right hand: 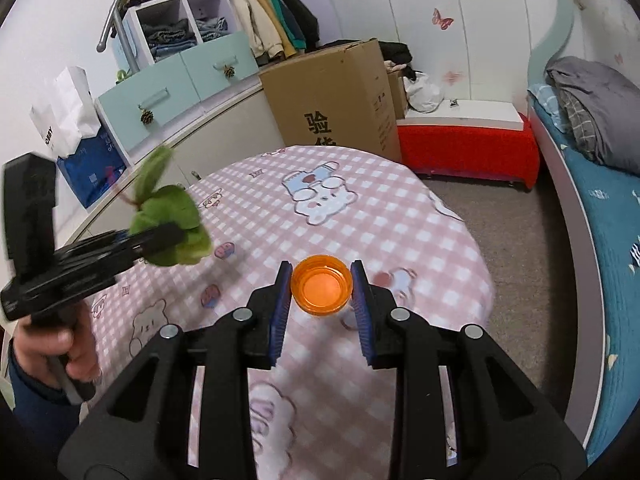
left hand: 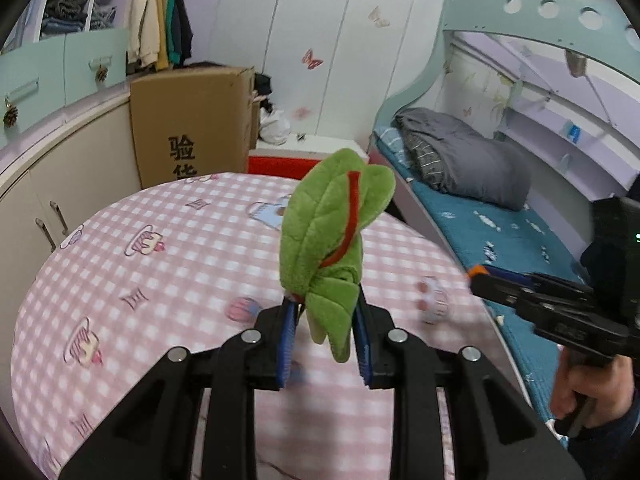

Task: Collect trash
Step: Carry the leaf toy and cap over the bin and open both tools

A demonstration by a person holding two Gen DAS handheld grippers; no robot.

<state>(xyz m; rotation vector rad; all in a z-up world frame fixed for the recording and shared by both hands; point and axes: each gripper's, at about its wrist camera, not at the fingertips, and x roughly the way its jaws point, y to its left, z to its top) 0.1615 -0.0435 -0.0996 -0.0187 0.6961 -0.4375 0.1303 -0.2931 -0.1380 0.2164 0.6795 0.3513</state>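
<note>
My left gripper (left hand: 325,304) is shut on a green plush leaf with a red vein (left hand: 328,224) and holds it upright above the round table with the pink checked cloth (left hand: 140,264). The leaf (right hand: 172,220) and the left gripper (right hand: 160,240) also show at the left of the right wrist view. My right gripper (right hand: 321,276) is shut on a small orange plastic cap (right hand: 322,290), open side facing the camera, held above the table (right hand: 360,208). The right gripper (left hand: 476,276) shows at the right edge of the left wrist view.
A large cardboard box (right hand: 332,100) stands behind the table. A red bench (right hand: 464,148) is at the back right. A bed with a blue sheet and grey blanket (left hand: 480,184) runs along the right. Cabinets and drawers (right hand: 168,92) line the left wall.
</note>
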